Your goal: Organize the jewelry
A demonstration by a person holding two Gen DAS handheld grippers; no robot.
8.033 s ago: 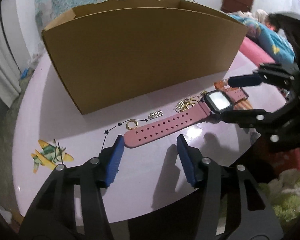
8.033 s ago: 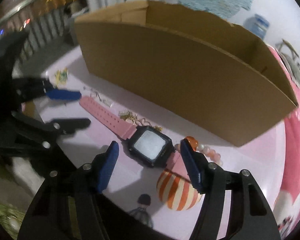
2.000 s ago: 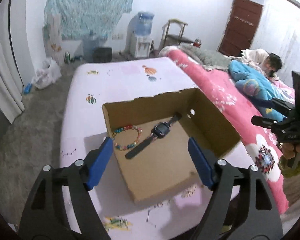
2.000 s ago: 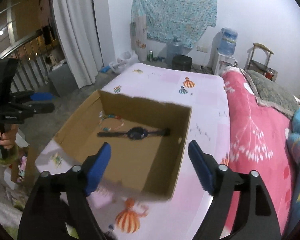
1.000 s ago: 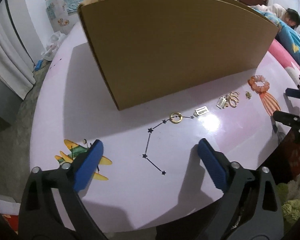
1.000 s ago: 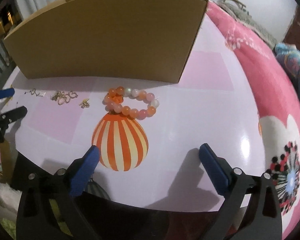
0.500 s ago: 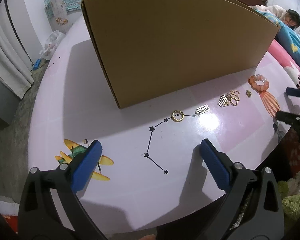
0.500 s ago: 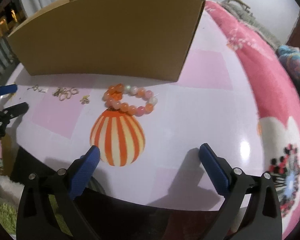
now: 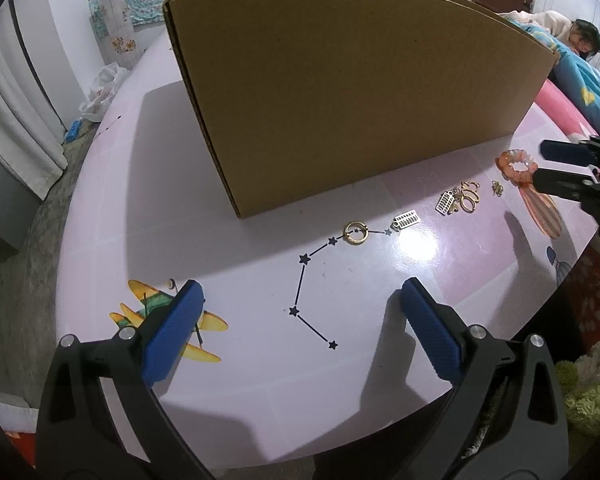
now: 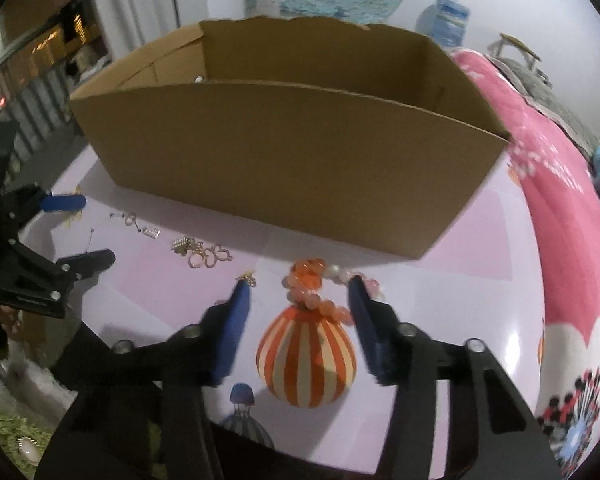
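Only the right view shows inside the box; right gripper jaws, just closing, straddle the bracelet without pressing; left gripper jaws released.

right gripper jaws closing around bead bracelet | cardboard box behind | table

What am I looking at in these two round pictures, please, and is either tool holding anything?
There is no robot: a person holds a two-finger gripper in each hand, each with a wide-angle camera looking along its blue fingers. One picture looks out from the left gripper, whose jaws are wide open and empty. The other looks from the right gripper, whose jaws have just been closing around the bracelet; whether they pinch it yet I cannot tell. On the table stand a box and small pieces: a ring, two charms, some earrings.
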